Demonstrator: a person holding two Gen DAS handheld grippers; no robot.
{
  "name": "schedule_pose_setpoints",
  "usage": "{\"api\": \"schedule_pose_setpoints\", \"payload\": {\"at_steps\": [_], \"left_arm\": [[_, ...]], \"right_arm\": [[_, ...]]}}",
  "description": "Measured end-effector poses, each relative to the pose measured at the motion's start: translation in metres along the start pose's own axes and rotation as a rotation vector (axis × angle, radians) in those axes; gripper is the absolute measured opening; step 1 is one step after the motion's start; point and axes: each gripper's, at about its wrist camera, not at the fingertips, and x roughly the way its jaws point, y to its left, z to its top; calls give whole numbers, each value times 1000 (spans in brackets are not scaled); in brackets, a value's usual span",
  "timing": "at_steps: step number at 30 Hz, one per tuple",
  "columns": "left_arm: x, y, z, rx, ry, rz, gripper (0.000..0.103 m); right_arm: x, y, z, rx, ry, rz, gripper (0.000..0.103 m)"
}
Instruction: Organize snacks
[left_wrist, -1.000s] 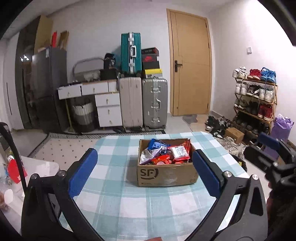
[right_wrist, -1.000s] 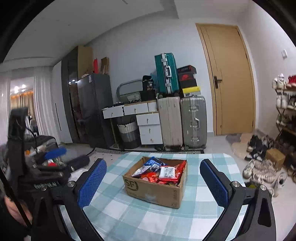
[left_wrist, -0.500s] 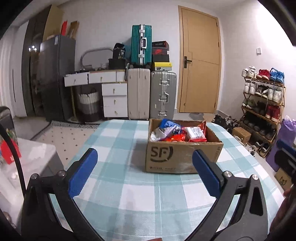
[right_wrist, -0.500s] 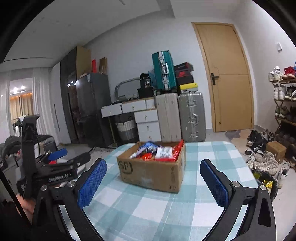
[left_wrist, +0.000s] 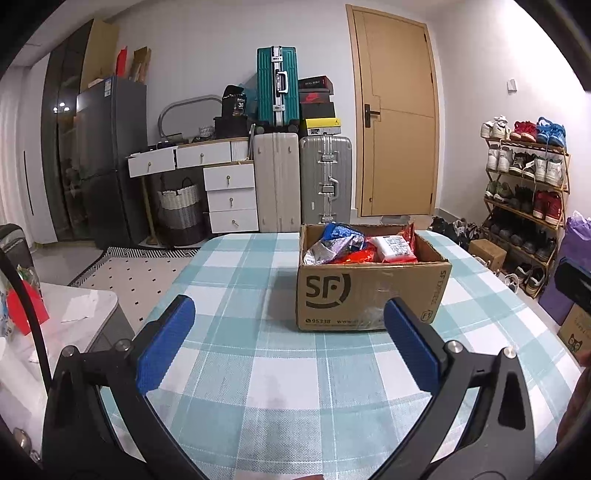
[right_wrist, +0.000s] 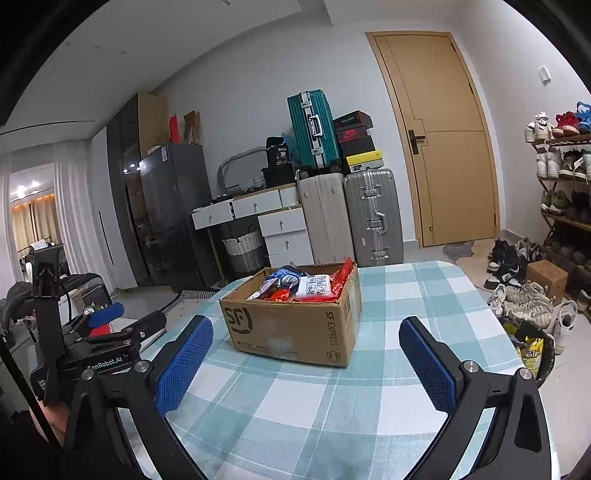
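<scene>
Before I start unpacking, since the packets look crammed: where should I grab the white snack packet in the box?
Take the white packet by its raised upper edge, coming from above with the right tool. It lies tilted atop the pile in the cardboard box, wedged against the red packet, so its sides look blocked.

Even, cool indoor light; sharp centres, strong fisheye bending (black vignette at corners), soft shadows.

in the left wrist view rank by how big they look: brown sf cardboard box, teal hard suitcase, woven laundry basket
1. Brown SF cardboard box, though it sits nearest the camera
2. Teal hard suitcase
3. Woven laundry basket, partly hidden under the desk
</scene>
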Motion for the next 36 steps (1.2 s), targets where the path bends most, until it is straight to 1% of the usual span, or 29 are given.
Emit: {"api": "schedule_pose_setpoints", "payload": {"at_steps": [5, 10, 13, 15, 21, 36], "left_arm": [[-2, -2, -3, 16, -14, 10, 102], [-2, -7, -5, 23, -6, 17, 102], [-2, -9, -6, 23, -22, 52, 102], [-5, -8, -6, 14, -29, 45, 102], [0, -3, -8, -13, -3, 34, 102], [-2, -3, -9, -15, -5, 23, 102]], "right_arm": [[-5, -2, 1, 8, 1, 6, 103], [-8, -2, 2, 10, -4, 11, 103], [-8, -3, 1, 15, -3, 7, 103], [-8, -4, 1, 22, -1, 8, 103], [-11, -8, 0, 41, -9, 8, 103], [-10, -8, -1, 48, -1, 14, 103]]}}
